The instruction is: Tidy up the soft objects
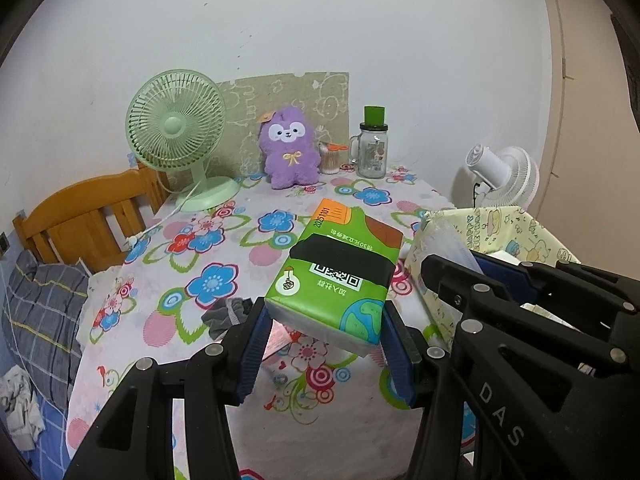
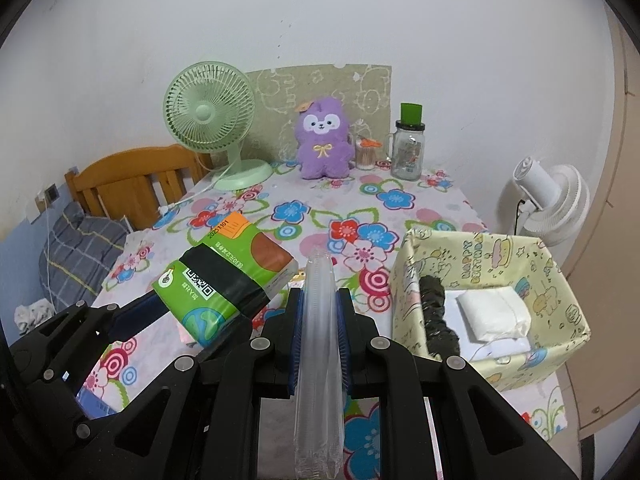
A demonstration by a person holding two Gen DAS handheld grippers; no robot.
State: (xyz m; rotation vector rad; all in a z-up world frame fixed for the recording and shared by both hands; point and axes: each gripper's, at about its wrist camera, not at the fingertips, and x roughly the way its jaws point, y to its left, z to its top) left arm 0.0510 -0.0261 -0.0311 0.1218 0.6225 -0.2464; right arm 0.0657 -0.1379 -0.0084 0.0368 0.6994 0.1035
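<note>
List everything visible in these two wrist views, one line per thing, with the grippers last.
tissue pack: 1, green, held off the table in the left gripper
clear plastic sleeve: 1, transparent, in the right gripper
box: 1, pale yellow cartoon print, table's right
white pack: 1, in the box
dark cloth: 1, in the box
grey cloth: 1, on the table
plush toy: 1, purple, at the back
desk fan: 1, mint green
white fan: 1, beyond the table
glass jar: 1, green lid
tablecloth: 1, floral
left gripper: shut on the pack
right gripper: shut on the sleeve
</note>
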